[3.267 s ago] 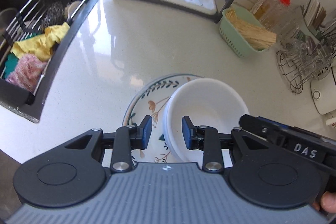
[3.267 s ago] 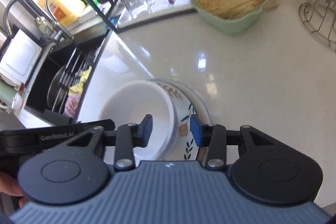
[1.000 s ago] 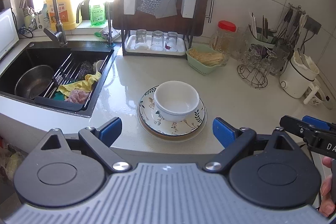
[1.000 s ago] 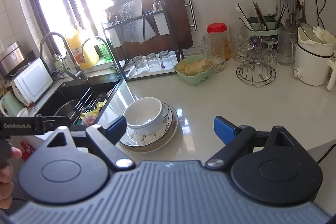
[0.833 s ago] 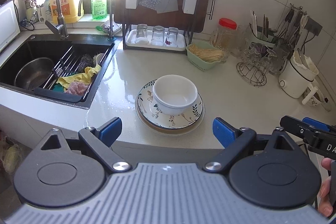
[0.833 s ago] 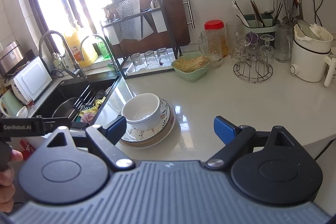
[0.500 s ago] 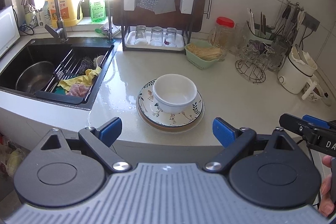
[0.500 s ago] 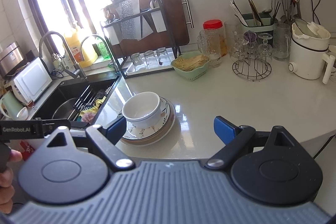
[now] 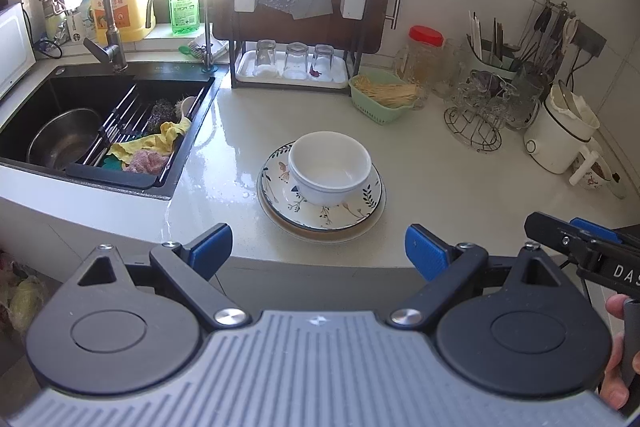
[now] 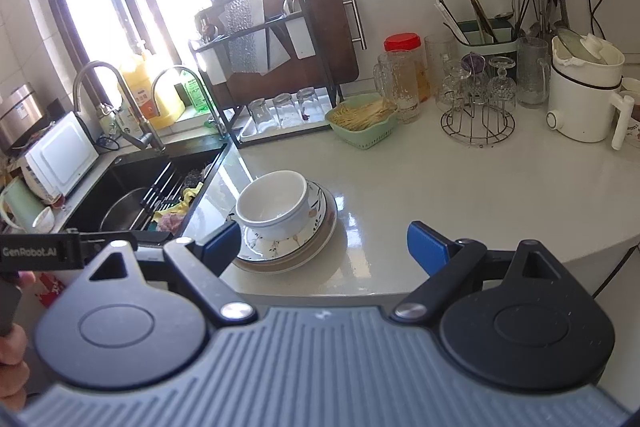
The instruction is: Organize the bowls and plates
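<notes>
Now, your stock: bowl [image 9: 330,167] stacked on plates [image 9: 362,199], mid-table [image 9: 440,187]. Left tool [image 9: 318,247] and right tool [image 10: 324,241] have backed away, both wide, empty. Stacking looks finished.

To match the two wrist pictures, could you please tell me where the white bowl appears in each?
Left wrist: the white bowl sits centre frame, on the floral plate.
Right wrist: the white bowl sits left of centre, on the same plate.
Shared landmark: the green basket behind it on the counter.
</notes>
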A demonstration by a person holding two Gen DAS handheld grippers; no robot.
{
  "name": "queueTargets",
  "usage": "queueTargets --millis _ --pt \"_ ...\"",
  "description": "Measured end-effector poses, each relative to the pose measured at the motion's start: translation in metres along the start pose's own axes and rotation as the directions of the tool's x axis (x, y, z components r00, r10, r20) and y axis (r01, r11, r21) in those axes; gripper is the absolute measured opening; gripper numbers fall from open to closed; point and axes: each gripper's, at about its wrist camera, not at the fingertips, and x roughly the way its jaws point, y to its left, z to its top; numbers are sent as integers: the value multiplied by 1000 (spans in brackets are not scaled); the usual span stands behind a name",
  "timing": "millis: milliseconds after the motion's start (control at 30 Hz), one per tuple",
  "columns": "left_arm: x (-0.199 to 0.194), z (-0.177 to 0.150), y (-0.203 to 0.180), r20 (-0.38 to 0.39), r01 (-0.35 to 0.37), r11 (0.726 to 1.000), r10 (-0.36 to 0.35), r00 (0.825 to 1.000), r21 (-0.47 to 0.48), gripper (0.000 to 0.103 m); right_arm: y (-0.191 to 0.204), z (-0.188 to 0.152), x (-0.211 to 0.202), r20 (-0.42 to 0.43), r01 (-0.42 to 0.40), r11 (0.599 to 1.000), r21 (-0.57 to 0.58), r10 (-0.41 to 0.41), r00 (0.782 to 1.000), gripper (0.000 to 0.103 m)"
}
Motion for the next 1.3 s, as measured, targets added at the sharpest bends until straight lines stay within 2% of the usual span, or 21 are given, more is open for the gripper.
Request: queueTargets --millis 300,1300 --pt "-2 3 3 3 -18 1000 18 1000 -14 95 1 3 -1 8 -2 1000 -9 2 1000 91" --pt "-1 3 1 -13 10 1000 -9 1000 4 95 2 -2 -6 12 8 1000 -2 -8 1000 91"
